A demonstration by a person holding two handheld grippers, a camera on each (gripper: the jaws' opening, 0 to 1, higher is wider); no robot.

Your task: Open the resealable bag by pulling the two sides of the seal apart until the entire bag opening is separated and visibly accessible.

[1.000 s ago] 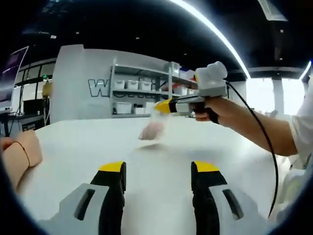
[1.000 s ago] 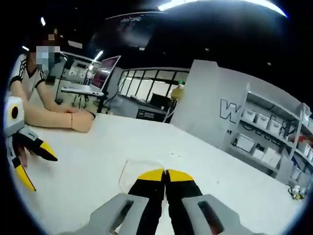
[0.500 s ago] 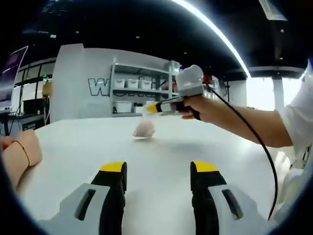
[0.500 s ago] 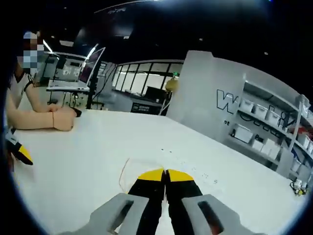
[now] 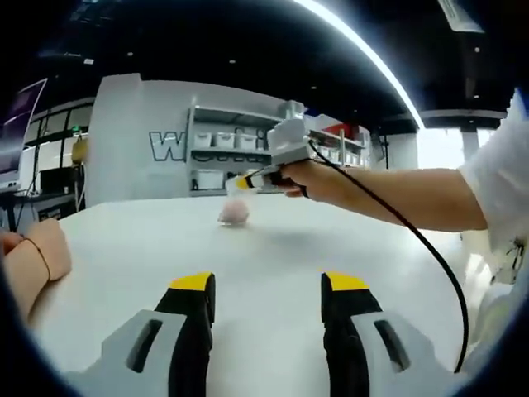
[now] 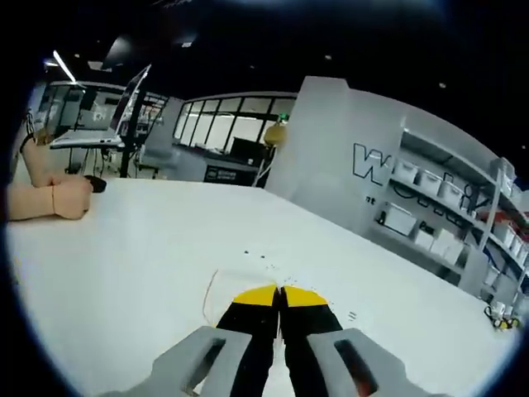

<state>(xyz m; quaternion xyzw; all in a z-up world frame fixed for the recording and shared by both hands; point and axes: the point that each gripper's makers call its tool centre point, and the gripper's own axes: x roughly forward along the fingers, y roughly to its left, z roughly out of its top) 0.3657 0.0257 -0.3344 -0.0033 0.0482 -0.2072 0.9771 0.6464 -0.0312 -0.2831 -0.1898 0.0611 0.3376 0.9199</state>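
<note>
White tabletop [image 5: 124, 248] spreads wide under both of my tools, and I take it as my landmark. Beyond its far edge I see a grey wall with large lettering [image 5: 169, 147] and a rack of shelves [image 5: 240, 153] stacked with pale bins. At the tabletop's left edge, in the left gripper view, a person's hand [image 5: 37, 256] with a thin band at the wrist rests on the surface; the right gripper view shows a forearm and fist [image 6: 50, 200] lying on it too, with a laptop on a stand [image 6: 99, 124] behind that.

My left hand-held gripper [image 5: 266, 285] hangs low over the near part of the tabletop, its two yellow-tipped jaws standing well apart with nothing between them.

My right hand-held gripper [image 6: 279, 296] has its jaws pressed together on the top edge of the clear bag [image 6: 216, 285], whose faint outline curves out to the left of the tips. In the left gripper view I see that same tool [image 5: 248, 180] held out over the middle of the tabletop, the bag [image 5: 234, 212] dangling from its tip with something pinkish inside, its bottom just above or touching the surface; I cannot tell which.
</note>
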